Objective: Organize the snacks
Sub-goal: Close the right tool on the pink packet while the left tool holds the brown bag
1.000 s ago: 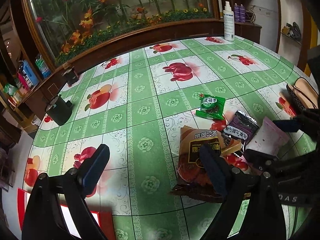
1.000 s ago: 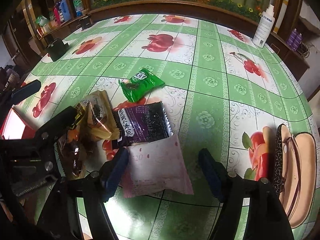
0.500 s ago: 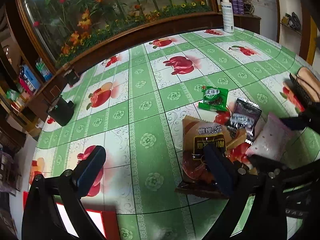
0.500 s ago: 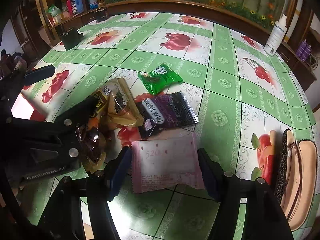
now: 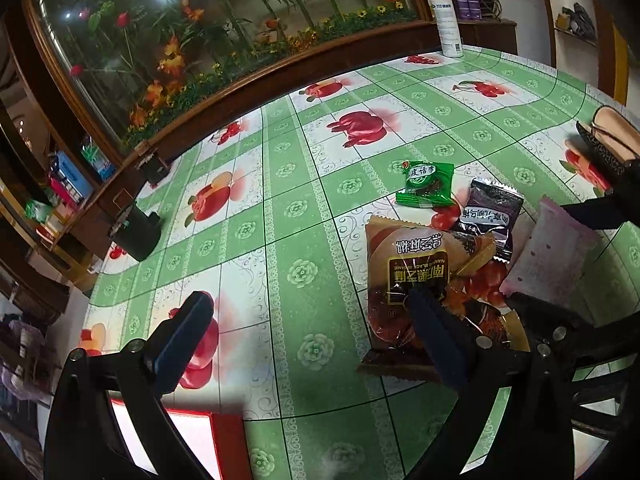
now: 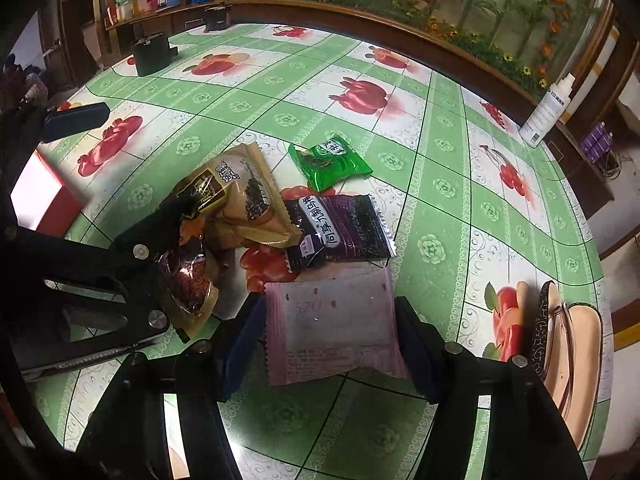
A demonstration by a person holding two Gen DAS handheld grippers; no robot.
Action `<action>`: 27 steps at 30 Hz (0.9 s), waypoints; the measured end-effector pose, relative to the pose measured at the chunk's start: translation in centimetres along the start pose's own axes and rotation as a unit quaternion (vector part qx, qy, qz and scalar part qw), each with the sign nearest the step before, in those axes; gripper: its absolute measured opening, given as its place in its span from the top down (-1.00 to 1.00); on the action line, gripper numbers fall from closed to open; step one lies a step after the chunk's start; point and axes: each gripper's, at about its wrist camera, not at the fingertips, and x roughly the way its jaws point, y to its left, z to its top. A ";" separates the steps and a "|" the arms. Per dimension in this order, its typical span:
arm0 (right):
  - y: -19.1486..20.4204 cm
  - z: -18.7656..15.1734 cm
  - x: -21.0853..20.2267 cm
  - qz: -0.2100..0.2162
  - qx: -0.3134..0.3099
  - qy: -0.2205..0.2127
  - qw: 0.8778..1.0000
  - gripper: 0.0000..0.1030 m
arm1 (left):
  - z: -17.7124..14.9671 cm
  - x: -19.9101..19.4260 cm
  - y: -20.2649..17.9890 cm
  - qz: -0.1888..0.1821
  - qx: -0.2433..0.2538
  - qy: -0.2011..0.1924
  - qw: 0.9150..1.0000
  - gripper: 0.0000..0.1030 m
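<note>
Several snack packets lie together on the green fruit-print tablecloth [image 5: 296,208]. Farthest is a green one [image 6: 328,162], then a purple-black one [image 6: 340,228], a brown one [image 6: 240,200] over a dark red one [image 6: 188,284], and nearest a pink one [image 6: 332,328]. My right gripper [image 6: 326,320] straddles the pink packet [image 5: 552,256], its jaws closing, and both pads touch the packet's side edges. My left gripper [image 5: 306,300] is wide open over bare cloth. Its right finger [image 5: 432,328] hangs over the brown packet [image 5: 404,264]. A red box [image 5: 224,440] with a white inside lies under the left gripper.
A black holder [image 5: 136,232] sits at the table's left edge and a white spray bottle [image 5: 446,20] at the far rim. A sandal [image 6: 572,344] lies on the cloth to the right of the pink packet. A wooden-framed flower display runs along the back.
The right jaws have narrowed until they meet the pink packet's sides, and that gripper has rolled a little. The left jaws have spread slightly wider. No packet has moved.
</note>
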 end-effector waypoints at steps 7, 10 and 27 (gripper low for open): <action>0.1 -0.1 -0.1 -0.005 -0.003 -0.002 1.000 -0.26 | 0.4 0.1 -0.2 0.008 0.013 0.000 1.000 -1.00; 0.1 -0.1 -0.1 -0.003 -0.002 -0.001 1.000 -0.26 | 0.5 0.0 0.2 -0.004 0.008 0.001 1.000 -0.99; -0.1 -0.1 0.0 0.002 0.002 0.000 1.000 -0.28 | 1.4 0.6 -0.2 -0.015 0.030 0.000 0.999 -1.00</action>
